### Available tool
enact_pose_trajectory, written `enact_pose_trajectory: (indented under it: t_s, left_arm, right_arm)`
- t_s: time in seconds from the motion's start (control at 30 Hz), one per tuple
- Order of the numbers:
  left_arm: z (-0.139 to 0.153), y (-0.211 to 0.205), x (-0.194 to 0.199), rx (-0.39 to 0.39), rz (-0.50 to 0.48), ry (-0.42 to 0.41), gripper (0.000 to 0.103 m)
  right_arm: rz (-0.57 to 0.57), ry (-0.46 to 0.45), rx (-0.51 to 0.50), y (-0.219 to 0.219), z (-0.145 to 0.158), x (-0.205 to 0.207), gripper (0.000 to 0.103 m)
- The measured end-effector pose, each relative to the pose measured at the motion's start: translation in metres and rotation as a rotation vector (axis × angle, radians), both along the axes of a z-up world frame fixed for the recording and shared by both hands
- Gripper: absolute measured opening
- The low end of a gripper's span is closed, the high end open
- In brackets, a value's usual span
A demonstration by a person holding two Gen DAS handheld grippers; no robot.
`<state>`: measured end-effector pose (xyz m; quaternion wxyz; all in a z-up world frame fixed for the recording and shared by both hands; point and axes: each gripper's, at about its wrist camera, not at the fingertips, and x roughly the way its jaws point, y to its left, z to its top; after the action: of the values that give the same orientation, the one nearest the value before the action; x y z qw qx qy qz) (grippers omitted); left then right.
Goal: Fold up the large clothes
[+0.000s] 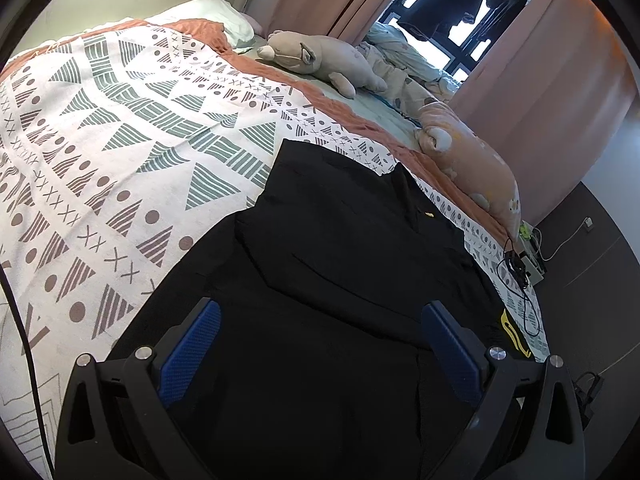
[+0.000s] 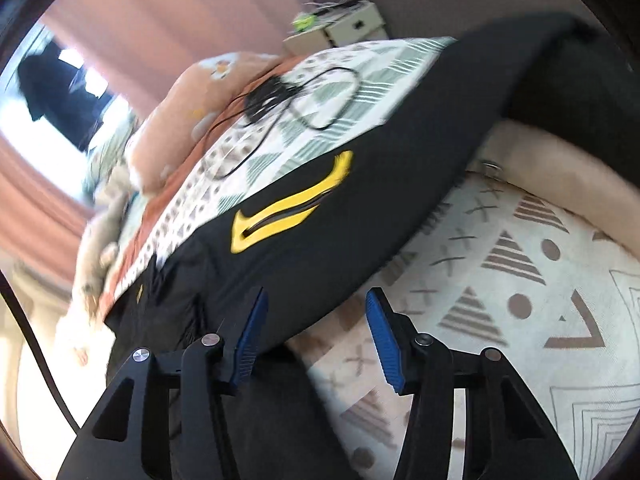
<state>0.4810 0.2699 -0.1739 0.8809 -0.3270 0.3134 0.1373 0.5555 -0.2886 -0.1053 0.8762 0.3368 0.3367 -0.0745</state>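
A large black garment [image 1: 340, 248] with a yellow mark [image 1: 514, 334] lies spread on the patterned bedspread [image 1: 120, 152]. My left gripper [image 1: 320, 320] is open, its blue pads [image 1: 192, 354] wide apart just above the garment's near part, holding nothing. In the right wrist view the same black garment [image 2: 360, 184] shows its yellow logo [image 2: 288, 208] and runs off toward the bed's edge. My right gripper [image 2: 316, 312] is open over the garment's lower edge, where black cloth meets the bedspread [image 2: 520, 288]. The view is blurred.
A grey plush animal [image 1: 320, 60] and a peach pillow [image 1: 472, 164] lie at the bed's far side. A black cable [image 2: 304, 104] and charger lie on the bedspread beside the garment. A small box [image 2: 340, 28] stands beyond the bed. Pink curtains and a window are behind.
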Motion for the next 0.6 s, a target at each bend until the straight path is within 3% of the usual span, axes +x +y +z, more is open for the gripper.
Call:
enact_pose_trajectory:
  t_s: [0.17, 0.47, 0.6]
  left_arm:
    - [-0.003, -0.01, 0.008, 0.034, -0.011, 0.013, 0.103]
    - [-0.008, -0.008, 0.009, 0.032, 0.007, 0.022, 0.103]
    - [-0.009, -0.01, 0.01, 0.029, -0.001, 0.022, 0.103]
  right_arm:
    - [-0.065, -0.058, 0.084, -0.026, -0.013, -0.002, 0.049]
    - [-0.224, -0.268, 0.078, -0.046, -0.012, -0.004, 0.003]
    - [-0.16, -0.322, 0.037, -0.022, 0.001, -0.001, 0.0]
